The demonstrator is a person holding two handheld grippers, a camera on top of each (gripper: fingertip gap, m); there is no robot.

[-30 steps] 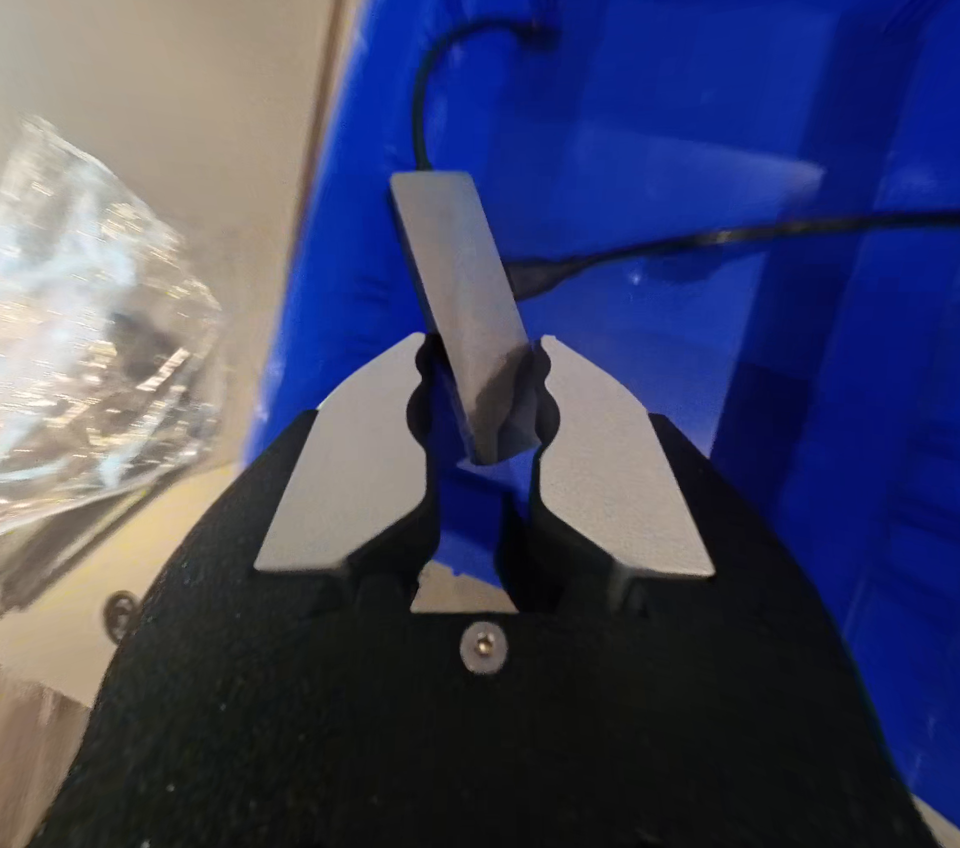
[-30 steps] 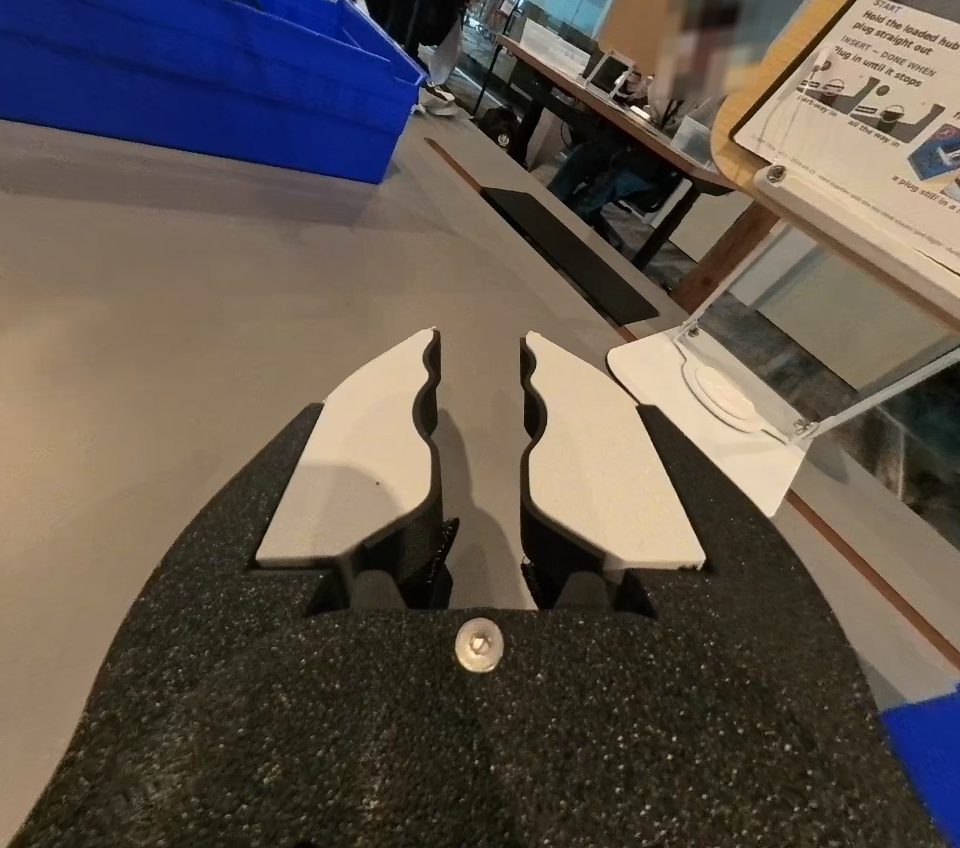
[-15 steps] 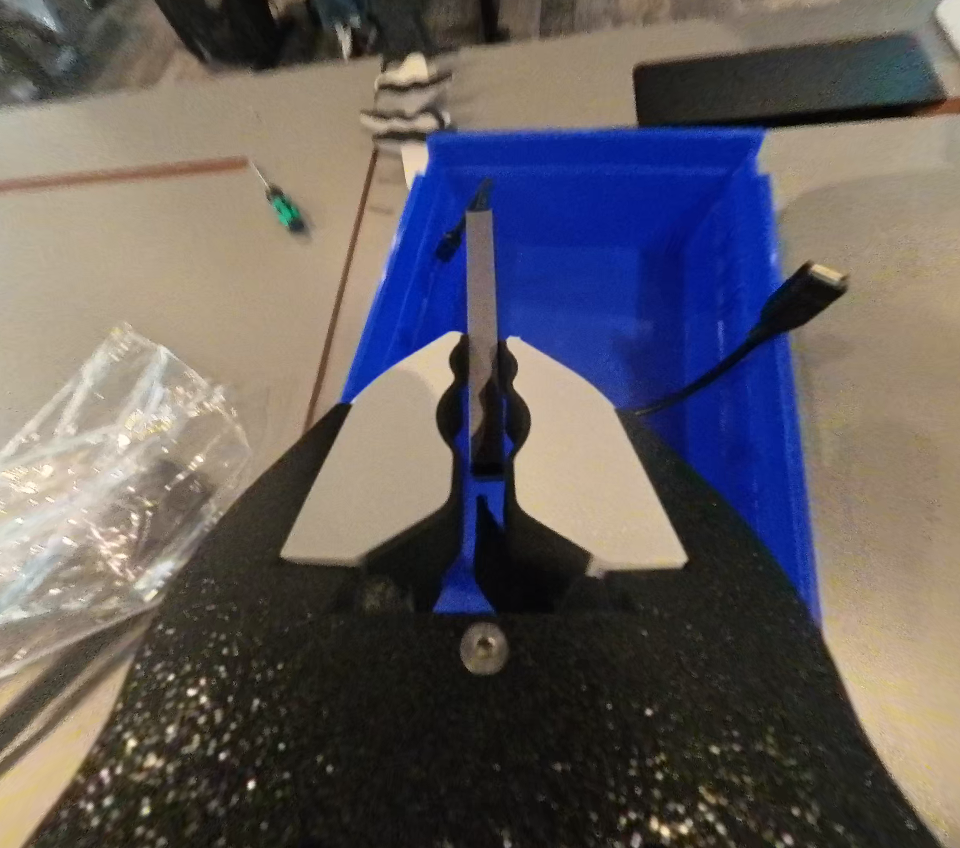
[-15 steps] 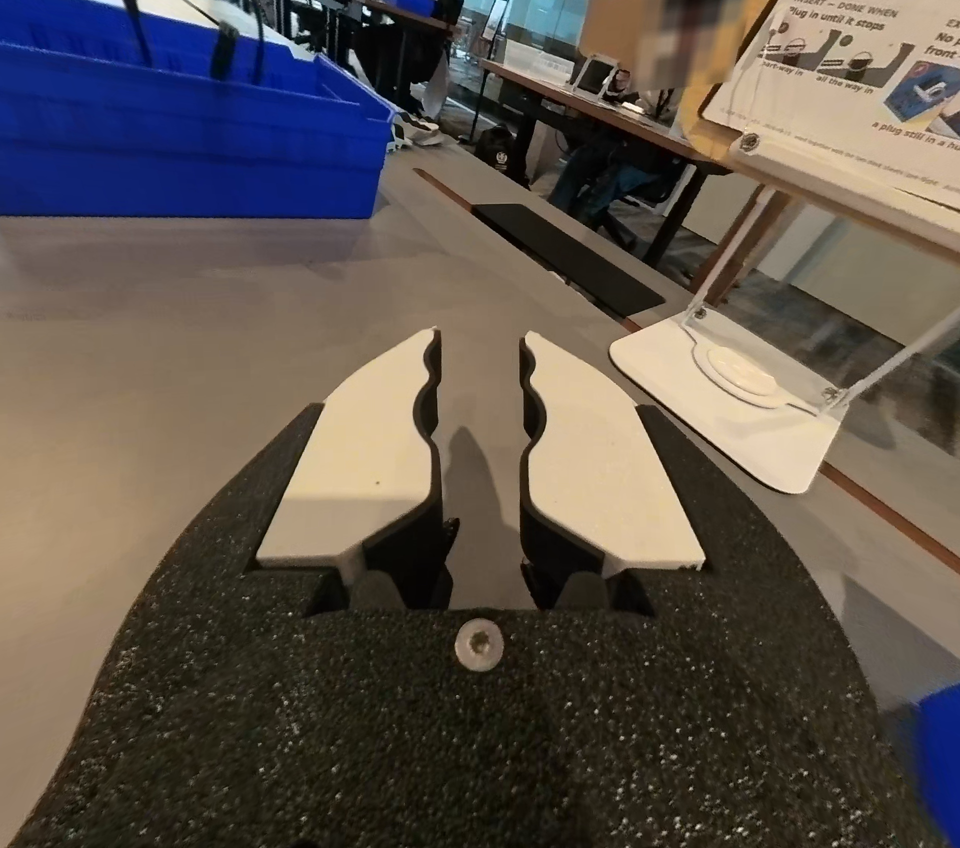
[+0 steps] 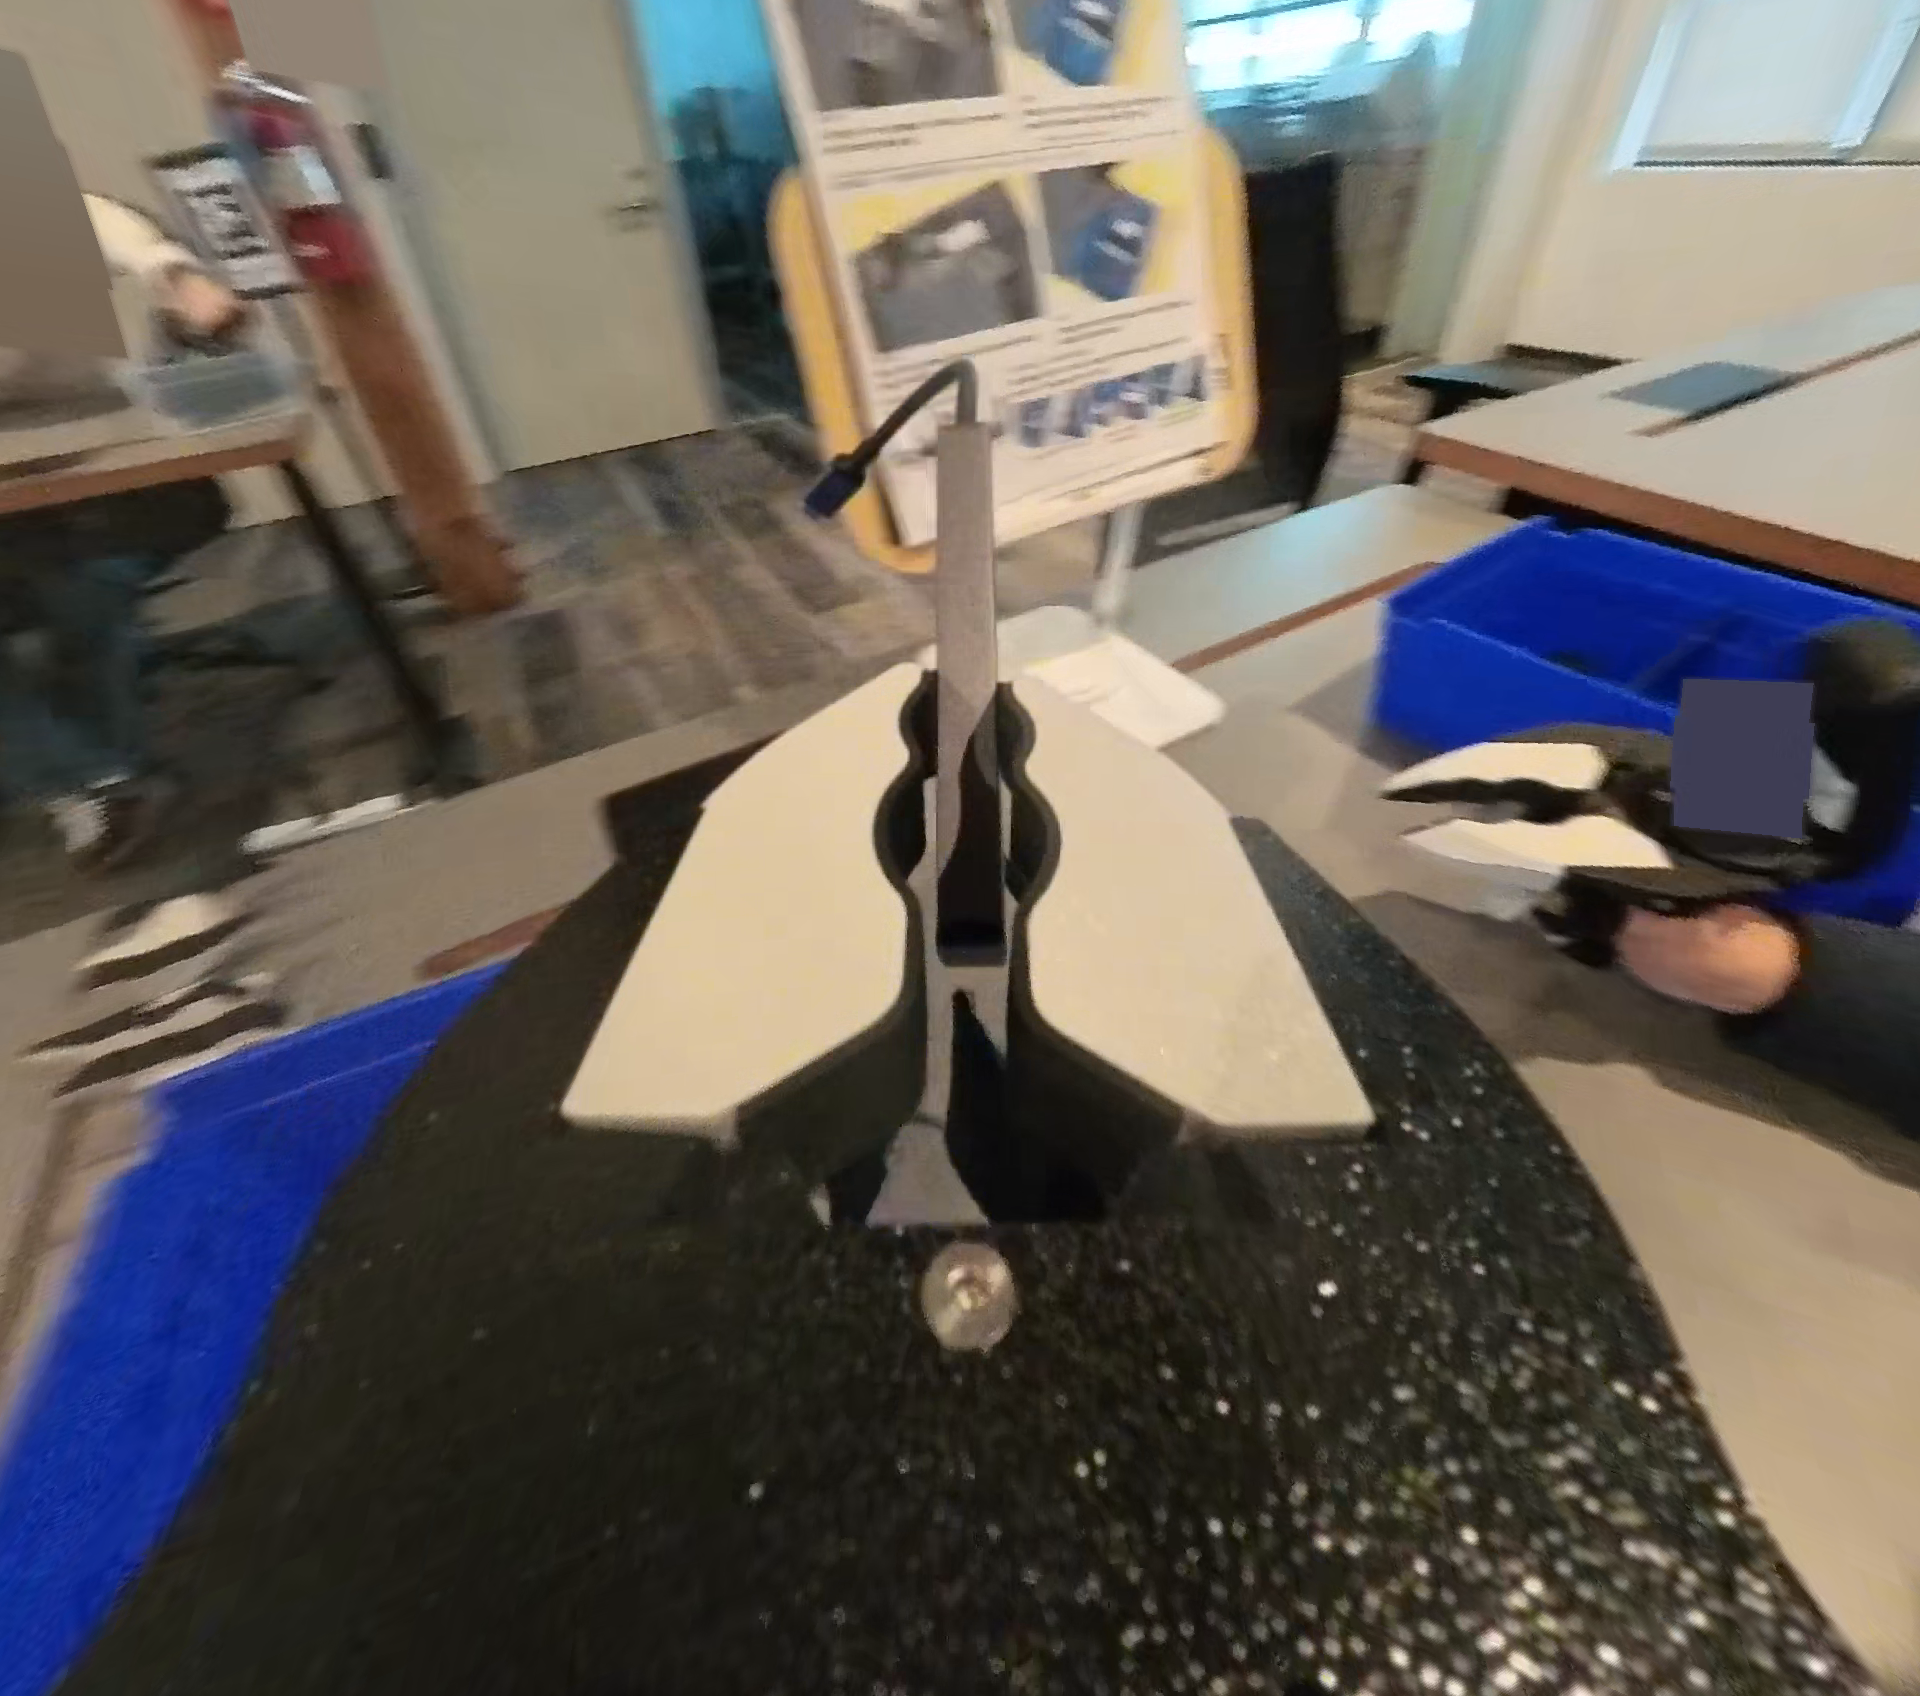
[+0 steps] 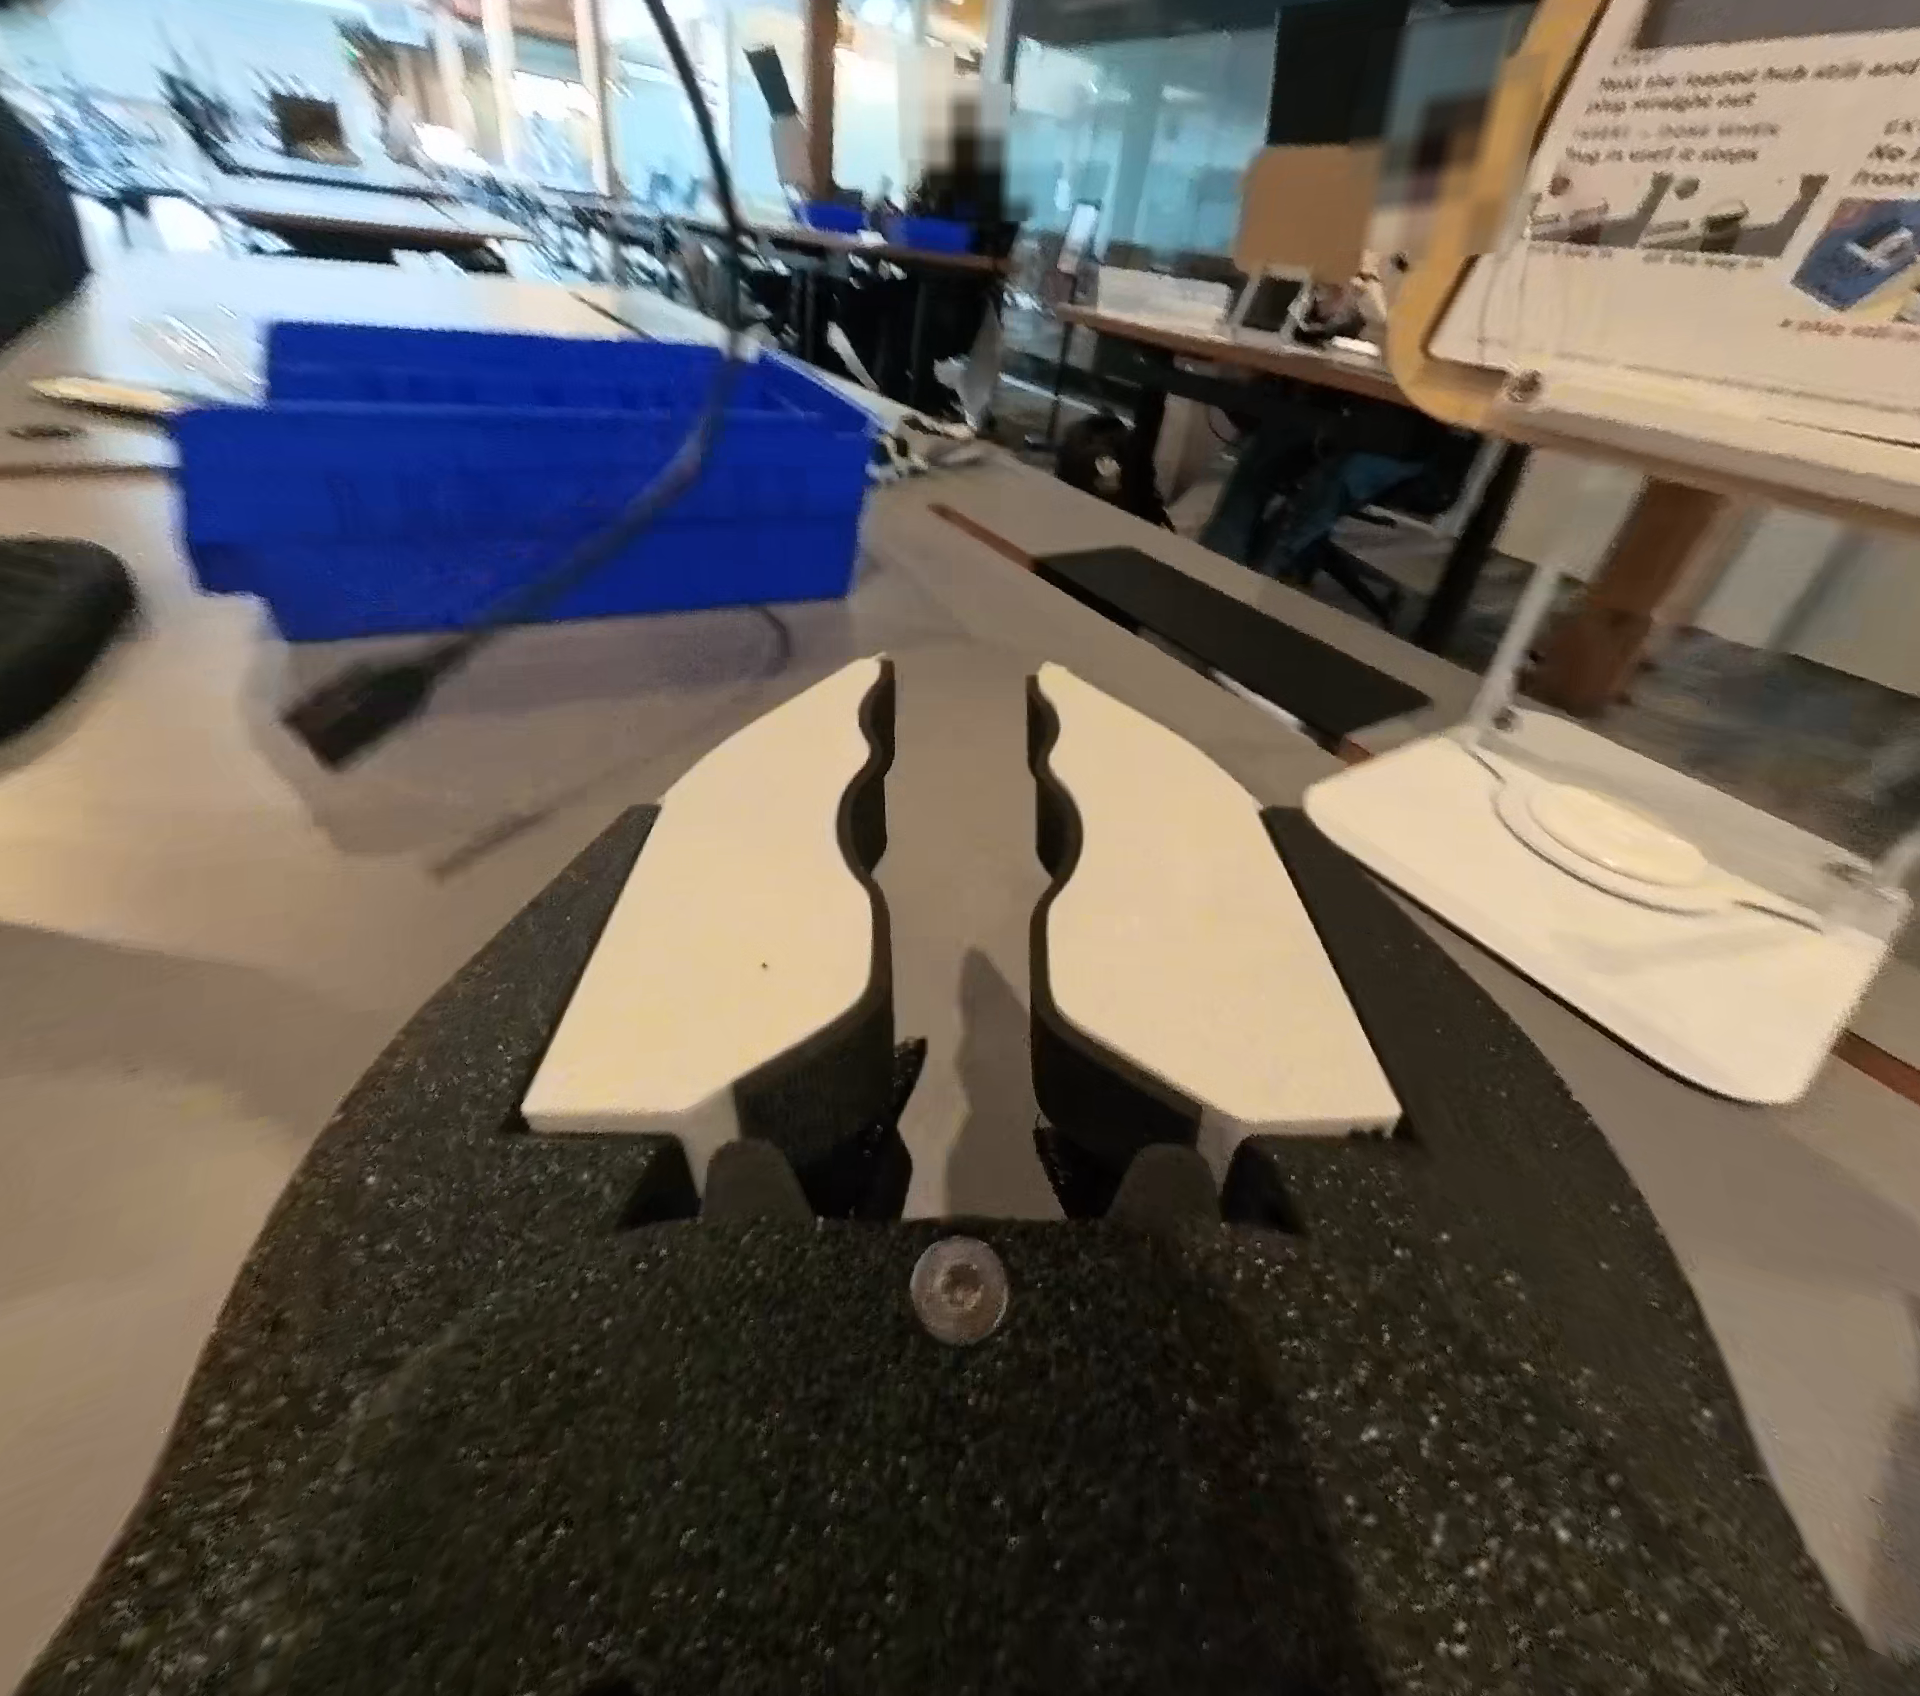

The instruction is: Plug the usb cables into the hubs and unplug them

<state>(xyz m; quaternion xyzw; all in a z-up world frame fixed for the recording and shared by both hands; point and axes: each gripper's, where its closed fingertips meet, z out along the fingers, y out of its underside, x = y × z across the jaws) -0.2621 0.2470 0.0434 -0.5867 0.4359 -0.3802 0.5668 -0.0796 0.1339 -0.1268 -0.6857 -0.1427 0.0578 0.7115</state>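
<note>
My left gripper (image 5: 966, 690) is shut on a slim grey hub (image 5: 964, 566), held edge-on and pointing up and forward, above the table. The hub's short black lead (image 5: 914, 405) curls left and ends in a blue-tipped plug (image 5: 836, 493). My right gripper (image 6: 956, 680) is open and empty, low over the grey table; it also shows in the left wrist view (image 5: 1486, 799), held by a hand (image 5: 1704, 971). A black usb cable (image 6: 665, 57) hangs from above in the right wrist view, and its plug end (image 6: 364, 701) is just over the table, left of my right gripper.
A blue bin (image 6: 520, 493) stands on the table ahead left of the right gripper, and another blue bin (image 5: 1558, 638) is behind it. An instruction board (image 5: 997, 140) on a white base (image 6: 1590, 898) stands to the right. A black mat (image 6: 1226, 638) lies beyond. Across from one pair of fingers to the other is roughly 30 cm.
My left gripper has lifted the hub out of the blue bin and swung up to face the board. The black cable has swung into the right wrist view. The right gripper stays open.
</note>
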